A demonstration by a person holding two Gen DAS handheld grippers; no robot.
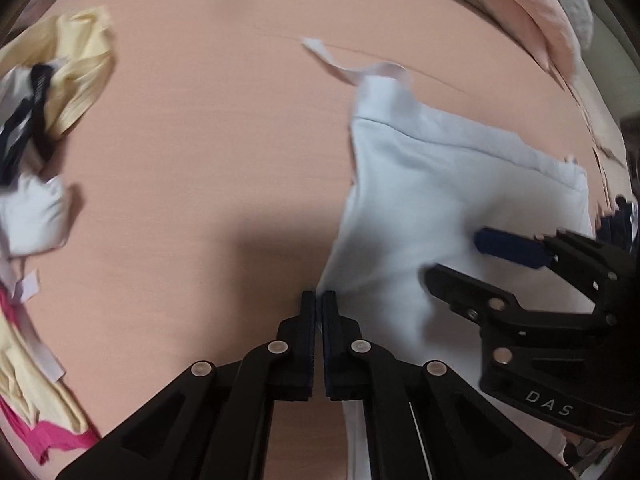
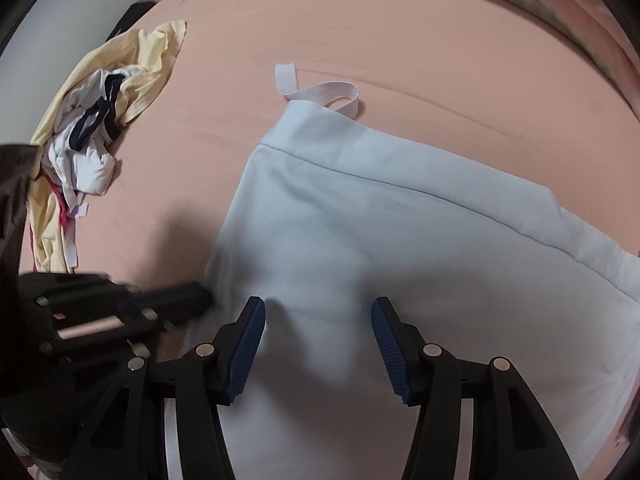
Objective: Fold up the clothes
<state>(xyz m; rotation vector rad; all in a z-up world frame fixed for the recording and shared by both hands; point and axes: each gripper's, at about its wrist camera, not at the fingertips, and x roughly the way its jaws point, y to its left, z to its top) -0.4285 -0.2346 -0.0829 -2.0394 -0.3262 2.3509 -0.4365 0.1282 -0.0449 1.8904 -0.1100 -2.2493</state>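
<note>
**Two grippers low over a pale blue garment on a peach sheet**

Two black grippers point steeply down at the bed. Nearest in the left wrist view, the left gripper (image 1: 319,300) has its jaws pressed together, and a sliver of white-blue cloth shows between the pads at the left edge of the pale blue garment (image 1: 432,200), so it appears pinched on that edge. Just beside it, the right gripper (image 2: 318,312) stands with its jaws spread wide over the garment's near part; its blue pads (image 2: 250,344) hover on either side of a soft fold and do not press on the cloth.

The garment lies spread on the peach sheet (image 2: 360,28), right of centre, with a seam running across it. At its far corner a white strap (image 2: 320,92) loops out onto the sheet.

Well apart to the left sits a heap of other clothes (image 2: 100,120): yellow fabric, a white piece with dark trim, and a pink edge. At the far right rim of the left wrist view, a pink blanket (image 1: 532,12) lies bunched.
</note>
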